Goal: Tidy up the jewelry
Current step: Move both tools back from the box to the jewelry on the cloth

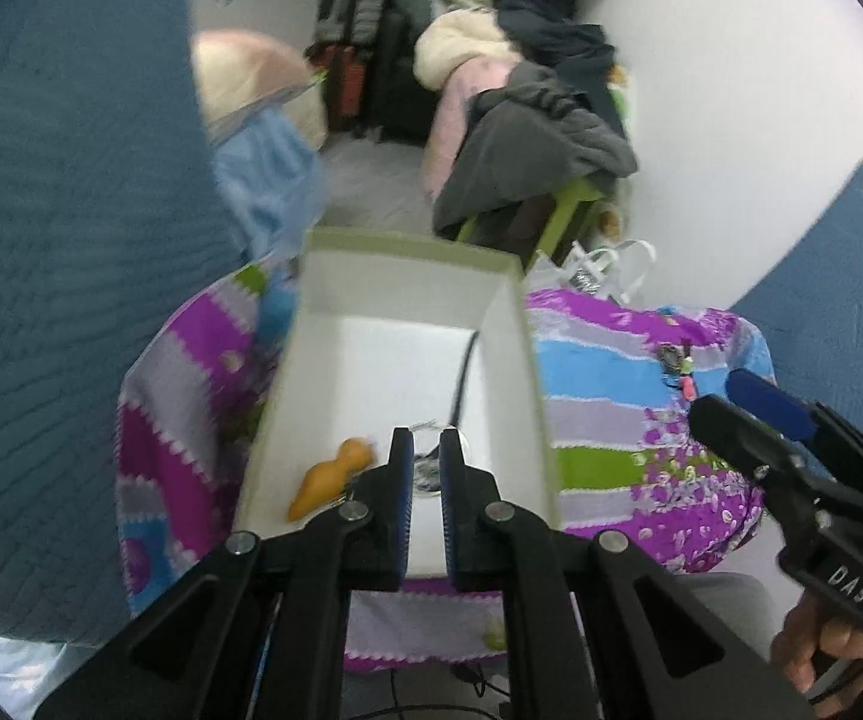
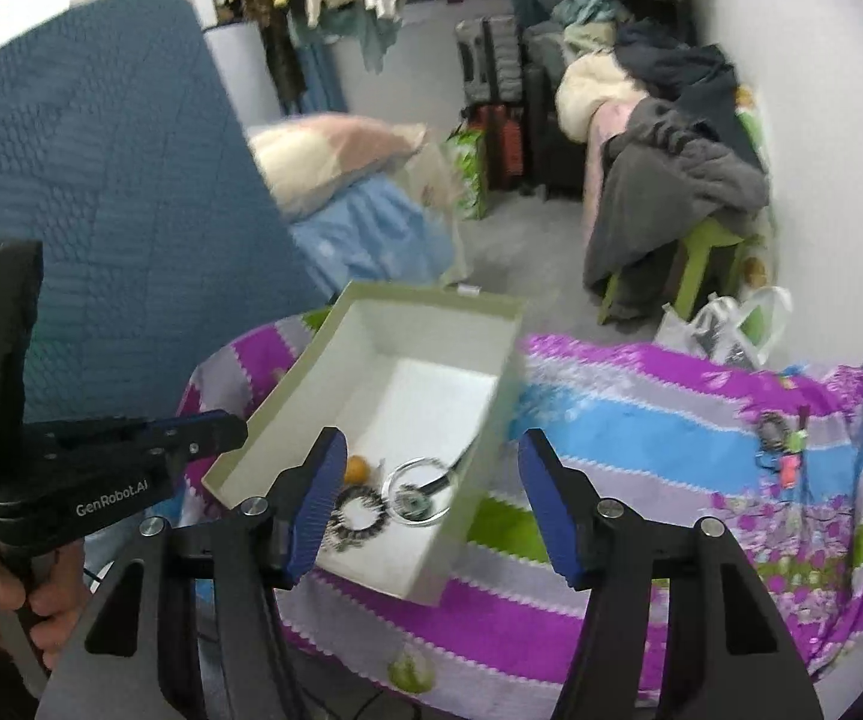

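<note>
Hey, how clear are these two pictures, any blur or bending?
Left wrist view: fisheye bends the edges, the box and orange piece look smeared. Right wrist view: same curved edges, the ring in the box is blurred; light is flat, no glare.

An open white box (image 2: 431,324) with pale green outer walls lies on the striped cloth, holding an orange piece (image 2: 356,470), a beaded bracelet (image 2: 359,517) and a clear bangle (image 2: 418,492).
</note>
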`<state>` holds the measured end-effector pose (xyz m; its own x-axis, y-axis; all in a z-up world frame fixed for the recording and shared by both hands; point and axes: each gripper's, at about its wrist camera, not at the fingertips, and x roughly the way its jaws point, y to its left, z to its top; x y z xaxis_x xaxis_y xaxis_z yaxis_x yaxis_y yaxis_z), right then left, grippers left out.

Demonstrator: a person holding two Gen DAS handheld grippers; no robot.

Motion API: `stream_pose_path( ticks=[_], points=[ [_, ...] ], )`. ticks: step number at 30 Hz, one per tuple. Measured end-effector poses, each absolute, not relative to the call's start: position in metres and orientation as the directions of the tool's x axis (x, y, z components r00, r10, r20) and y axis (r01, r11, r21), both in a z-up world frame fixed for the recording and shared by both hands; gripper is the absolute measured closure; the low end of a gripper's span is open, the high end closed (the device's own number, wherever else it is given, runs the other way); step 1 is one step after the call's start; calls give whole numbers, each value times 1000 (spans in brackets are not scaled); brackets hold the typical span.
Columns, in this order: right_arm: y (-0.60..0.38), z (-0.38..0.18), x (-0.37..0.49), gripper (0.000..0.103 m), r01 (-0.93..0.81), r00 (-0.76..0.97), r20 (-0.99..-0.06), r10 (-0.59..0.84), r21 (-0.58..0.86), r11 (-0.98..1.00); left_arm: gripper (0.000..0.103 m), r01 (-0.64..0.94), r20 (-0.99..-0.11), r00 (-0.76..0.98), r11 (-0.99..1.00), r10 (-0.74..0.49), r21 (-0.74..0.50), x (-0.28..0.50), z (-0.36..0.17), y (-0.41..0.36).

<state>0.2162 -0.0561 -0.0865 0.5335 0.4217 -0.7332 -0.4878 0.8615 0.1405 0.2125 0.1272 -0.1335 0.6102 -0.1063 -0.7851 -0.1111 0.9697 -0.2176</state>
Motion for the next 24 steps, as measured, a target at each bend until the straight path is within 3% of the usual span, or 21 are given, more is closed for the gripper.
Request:
stream_pose_path(
  ticks=[1,3,4,16,21,24],
  points=[
    [-66,-82,216,45,-475,547,-726,417,141,869,88,-98,-780,616,972,-109,-213,214,-131,119],
    [-88,-75,216,45,-442,571,-715,404,147,885,57,-65,-766,629,973,-132,-221,217,-126,99],
    [-99,-73,216,45,-424,583,-712,393,146,894,53,-49,-757,637,972,-145,-228,220,-124,88],
    [-256,-83,232,45,-203,688,-689,229,121,972,46,161,-720,621,949,-310,-270,285,-134,-54],
    [-301,-113,256,56,-162,672,-707,222,151,975,46,224,-734,587,940,-340,-257,330,-164,-104],
    [-320,-137,276,62,-147,653,-724,221,165,975,46,207,-751,537,923,-384,-325,367,-195,-120]
  ],
)
